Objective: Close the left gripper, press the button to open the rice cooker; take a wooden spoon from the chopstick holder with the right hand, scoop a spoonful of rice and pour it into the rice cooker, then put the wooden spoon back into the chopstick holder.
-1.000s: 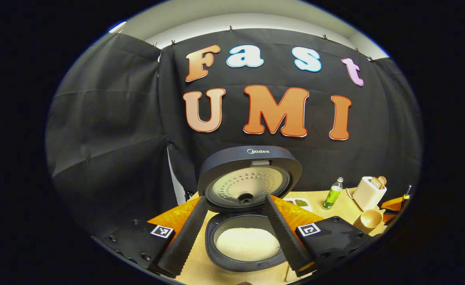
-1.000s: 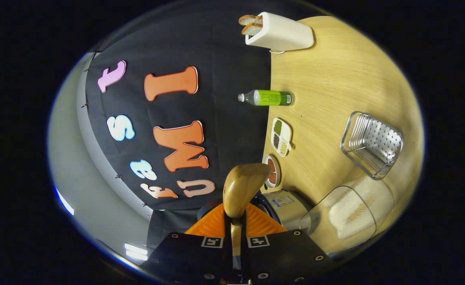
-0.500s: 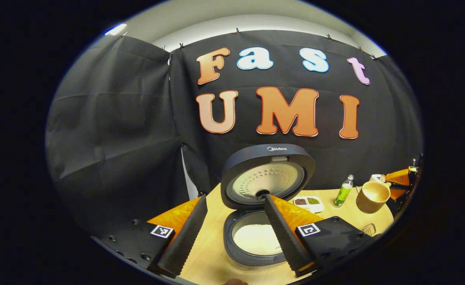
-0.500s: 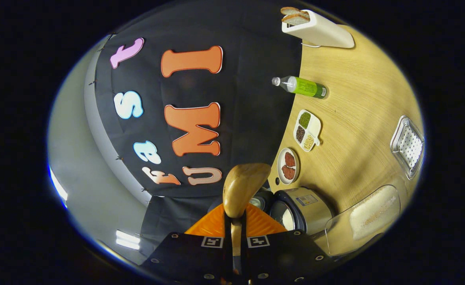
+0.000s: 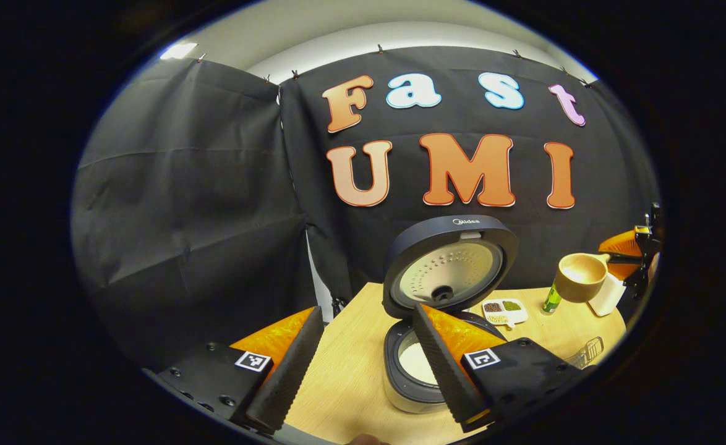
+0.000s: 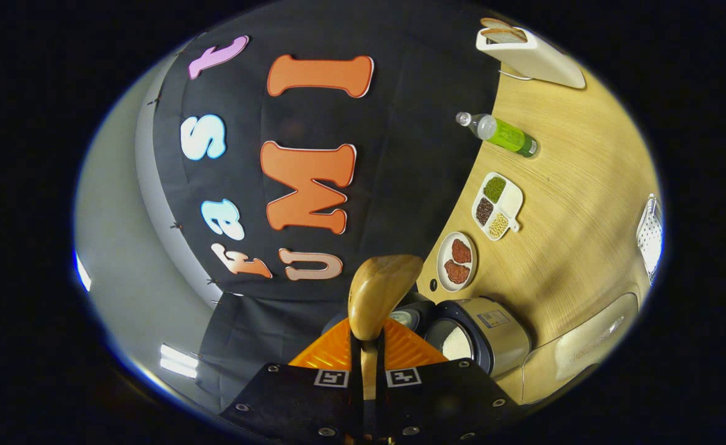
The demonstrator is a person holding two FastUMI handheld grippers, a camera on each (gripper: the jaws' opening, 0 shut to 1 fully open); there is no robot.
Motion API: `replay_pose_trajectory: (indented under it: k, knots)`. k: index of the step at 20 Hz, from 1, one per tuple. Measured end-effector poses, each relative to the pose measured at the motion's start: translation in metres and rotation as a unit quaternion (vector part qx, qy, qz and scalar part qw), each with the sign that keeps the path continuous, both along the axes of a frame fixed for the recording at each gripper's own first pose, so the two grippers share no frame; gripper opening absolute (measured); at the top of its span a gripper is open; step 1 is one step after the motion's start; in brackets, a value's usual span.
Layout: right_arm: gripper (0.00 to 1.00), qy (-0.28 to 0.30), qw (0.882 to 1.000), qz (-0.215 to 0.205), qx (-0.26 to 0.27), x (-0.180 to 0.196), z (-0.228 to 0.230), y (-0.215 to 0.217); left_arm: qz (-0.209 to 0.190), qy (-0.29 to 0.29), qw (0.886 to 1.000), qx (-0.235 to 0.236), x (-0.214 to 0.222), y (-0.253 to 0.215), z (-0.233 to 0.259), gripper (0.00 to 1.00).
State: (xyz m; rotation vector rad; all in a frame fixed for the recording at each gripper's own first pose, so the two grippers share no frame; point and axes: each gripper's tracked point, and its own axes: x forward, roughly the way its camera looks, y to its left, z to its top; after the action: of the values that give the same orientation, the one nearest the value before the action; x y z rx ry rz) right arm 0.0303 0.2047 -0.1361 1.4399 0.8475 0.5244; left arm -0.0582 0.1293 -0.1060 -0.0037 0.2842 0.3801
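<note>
The left gripper [image 5: 366, 364] is hanging with its fingers spread wide and gripping nothing, above the tabletop [image 5: 344, 377]. Just beyond it, the rice cooker [image 5: 422, 371] is standing with its lid [image 5: 449, 269] raised upright and white rice [image 5: 414, 363] lying in the pot. Farther right, the wooden spoon [image 5: 580, 277] is hanging in the air above the tabletop, its long axis roughly level and its bowl pointing toward the rice cooker. In the right gripper view, the right gripper [image 6: 368, 346] is clamping narrowly on the spoon's handle, bowl pointing forward.
</note>
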Motion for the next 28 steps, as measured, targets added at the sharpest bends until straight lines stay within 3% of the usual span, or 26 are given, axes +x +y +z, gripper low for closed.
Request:
replay_pose_trajectory:
  k: [5, 7, 8, 10, 17, 24, 25, 26, 28]
  knots:
    - [0.07, -0.037, 0.998, 0.013, -0.055, 0.010, 0.006, 0.029, -0.001, 0.003, 1.000, 0.014, -0.004, 0.002, 0.003, 0.93]
    - [0.07, -0.053, 0.995, 0.018, -0.078, 0.014, 0.008, 0.041, 0.000, 0.004, 1.000, 0.019, -0.006, 0.005, 0.004, 0.98]
    - [0.08, -0.063, 0.994, 0.020, -0.091, 0.016, 0.011, 0.046, 0.001, 0.006, 1.000, 0.021, -0.007, 0.006, 0.003, 0.93]
    - [0.07, -0.090, 0.988, 0.024, -0.127, 0.020, 0.013, 0.057, 0.003, 0.009, 1.000, 0.024, -0.009, 0.010, 0.002, 0.98]
    - [0.08, -0.194, 0.947, 0.035, -0.254, 0.028, 0.021, 0.084, 0.022, 0.012, 1.000, 0.013, -0.015, 0.026, -0.005, 0.98]
    - [0.08, -0.256, 0.912, 0.049, -0.316, 0.024, 0.025, 0.104, 0.026, 0.014, 1.000, -0.004, -0.019, 0.030, -0.012, 0.98]
    - [0.08, -0.263, 0.908, 0.050, -0.323, 0.023, 0.024, 0.105, 0.026, 0.014, 1.000, -0.004, -0.020, 0.031, -0.013, 0.93]
    - [0.07, -0.269, 0.904, 0.051, -0.328, 0.020, 0.025, 0.107, 0.027, 0.016, 1.000, -0.005, -0.021, 0.032, -0.014, 0.98]
    - [0.08, -0.282, 0.897, 0.056, -0.336, 0.017, 0.025, 0.113, 0.031, 0.019, 0.999, -0.005, -0.025, 0.035, -0.018, 0.98]
